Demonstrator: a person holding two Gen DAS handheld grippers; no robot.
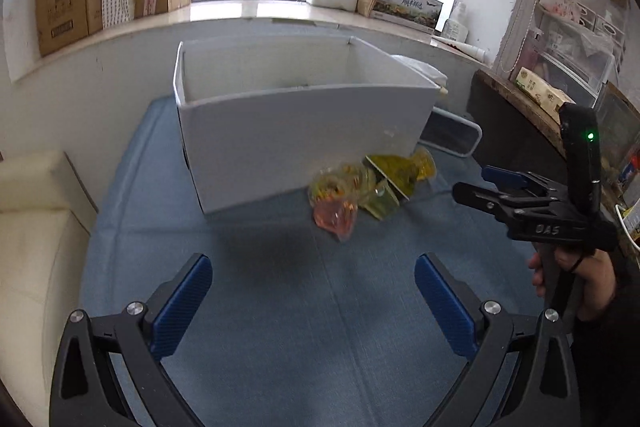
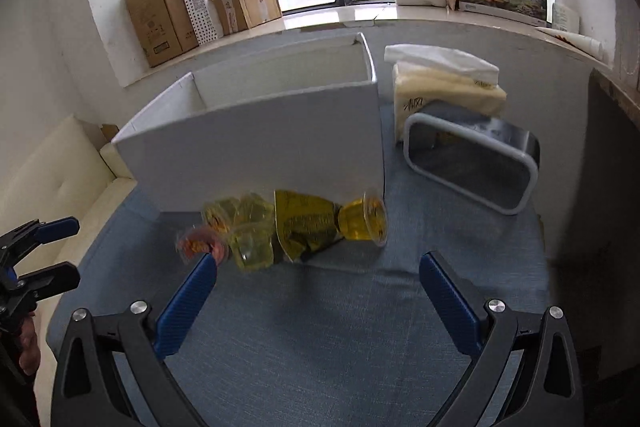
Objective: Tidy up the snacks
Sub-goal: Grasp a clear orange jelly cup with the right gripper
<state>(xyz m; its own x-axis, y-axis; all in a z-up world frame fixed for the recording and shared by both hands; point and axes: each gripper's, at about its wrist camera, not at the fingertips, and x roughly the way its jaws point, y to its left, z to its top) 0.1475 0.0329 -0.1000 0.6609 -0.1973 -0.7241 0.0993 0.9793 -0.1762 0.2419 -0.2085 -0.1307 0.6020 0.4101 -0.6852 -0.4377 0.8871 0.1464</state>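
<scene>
Now both grippers, left (image 1: pixel 313 301) and right (image 2: pixel 318 297), gape empty; next, likely grasp a jelly cup (image 2: pixel 366 221) for the box (image 2: pixel 260 143).

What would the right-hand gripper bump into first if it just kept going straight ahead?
Probably the pile of jelly cups lying on the blue cloth just ahead of the open right gripper; behind them stands the white box. Depth is uncertain.

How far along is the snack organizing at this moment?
Nothing looks packed yet: no snacks show in the visible part of the white box. Nothing is in hand: left gripper and right gripper are both open and empty. The jelly cups and yellow packet lie on the blue cloth before the box.
</scene>
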